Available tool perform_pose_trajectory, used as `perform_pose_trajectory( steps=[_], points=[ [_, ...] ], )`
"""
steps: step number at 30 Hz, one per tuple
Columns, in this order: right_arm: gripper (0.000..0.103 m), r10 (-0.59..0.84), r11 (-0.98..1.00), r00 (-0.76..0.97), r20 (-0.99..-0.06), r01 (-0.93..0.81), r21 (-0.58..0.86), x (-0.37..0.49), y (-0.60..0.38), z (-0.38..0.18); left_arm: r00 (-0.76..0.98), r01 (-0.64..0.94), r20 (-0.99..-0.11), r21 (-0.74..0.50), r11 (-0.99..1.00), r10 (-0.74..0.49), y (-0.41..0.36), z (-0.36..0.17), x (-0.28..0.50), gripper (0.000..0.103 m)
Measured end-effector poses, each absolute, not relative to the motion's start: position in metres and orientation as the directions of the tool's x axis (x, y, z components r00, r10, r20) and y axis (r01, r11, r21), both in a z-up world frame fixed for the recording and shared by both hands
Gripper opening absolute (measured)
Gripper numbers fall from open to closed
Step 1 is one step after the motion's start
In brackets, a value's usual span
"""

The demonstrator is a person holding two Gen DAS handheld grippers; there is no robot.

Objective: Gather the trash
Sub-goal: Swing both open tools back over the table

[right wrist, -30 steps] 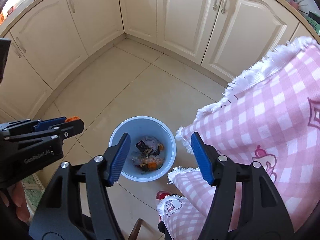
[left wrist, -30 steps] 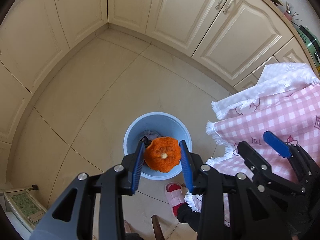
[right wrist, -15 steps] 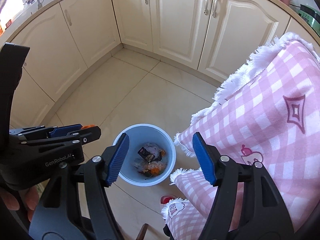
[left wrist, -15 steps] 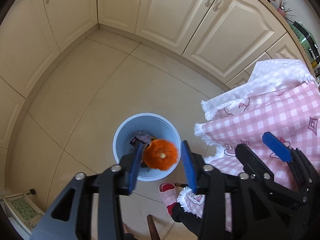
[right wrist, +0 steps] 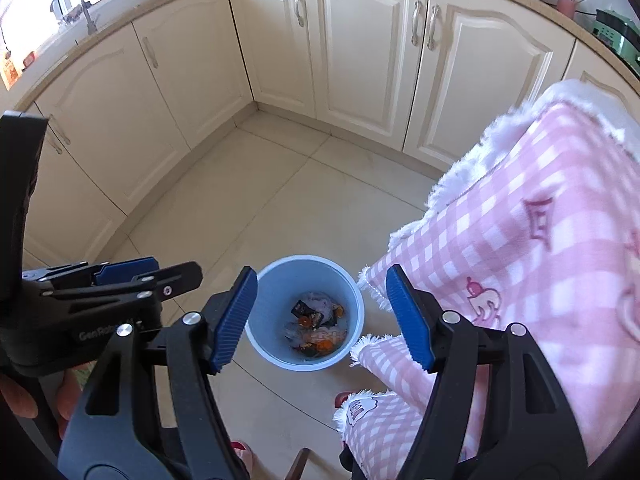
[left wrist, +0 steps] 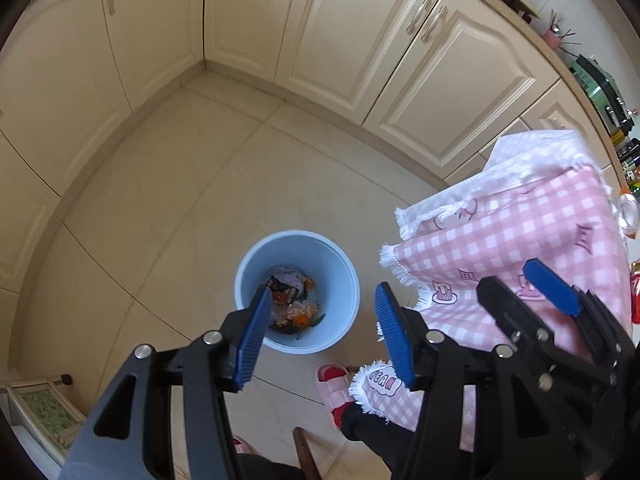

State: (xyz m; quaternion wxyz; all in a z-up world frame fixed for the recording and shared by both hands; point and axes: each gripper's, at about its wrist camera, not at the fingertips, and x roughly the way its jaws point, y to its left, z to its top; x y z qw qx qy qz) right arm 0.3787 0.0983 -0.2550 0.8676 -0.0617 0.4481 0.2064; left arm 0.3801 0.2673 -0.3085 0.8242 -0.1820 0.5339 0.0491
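A light blue bin (left wrist: 347,304) stands on the tiled floor with wrappers and orange peel (left wrist: 294,306) at its bottom. My left gripper (left wrist: 321,316) hangs high above the bin; its jaws are opening and nothing is between the blue pads. In the right wrist view the same bin (right wrist: 269,304) and its trash (right wrist: 316,330) show between the fingers of my right gripper (right wrist: 322,292), which is open and empty. The left gripper (right wrist: 160,274) sits to its left there. The right gripper (left wrist: 516,280) appears at the right of the left wrist view.
A pink checked tablecloth (left wrist: 520,240) hangs over the table edge just right of the bin. Cream cabinets (right wrist: 360,60) line the far side and the left. A person's pink slipper (left wrist: 332,384) stands near the bin, beside a wooden chair part (left wrist: 304,456).
The orange peel that sat between the left pads has dropped into the bin. The left jaws have widened. Both grippers have risen, so the bin looks smaller.
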Motion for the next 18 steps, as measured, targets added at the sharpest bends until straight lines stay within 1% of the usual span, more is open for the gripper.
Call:
perform_pose_trajectory(
  steps=[5,8,10,12,14,18],
  points=[
    [0.068,0.348,0.898,0.549,-0.760,-0.427,0.102,0.357,0.092,-0.218,0.508,-0.291,-0.860,-0.233,0.928,-0.056,0.274,-0.260,0.347,0.054],
    [0.068,0.376,0.893,0.587,-0.716,-0.435,0.112,0.338,0.083,-0.189,0.571,-0.286,-0.820,-0.226,0.931,-0.023,0.272,-0.225,0.325,0.056],
    [0.068,0.396,0.892,0.625,-0.673,-0.435,0.120,0.322,0.074,-0.167,0.621,-0.268,-0.783,-0.220,0.938,-0.006,0.264,-0.197,0.310,0.056],
    [0.070,0.408,0.894,0.673,-0.617,-0.430,0.122,0.304,0.058,-0.141,0.660,-0.253,-0.751,-0.215,0.943,0.006,0.253,-0.174,0.300,0.061],
    [0.071,0.409,0.900,0.711,-0.572,-0.419,0.123,0.291,0.039,-0.121,0.707,-0.216,-0.707,-0.220,0.951,-0.003,0.236,-0.149,0.289,0.063],
    [0.074,0.376,0.923,0.778,-0.504,-0.363,0.127,0.269,-0.013,-0.093,0.757,-0.127,-0.651,-0.219,0.967,-0.048,0.192,-0.114,0.281,0.064]
  ],
)
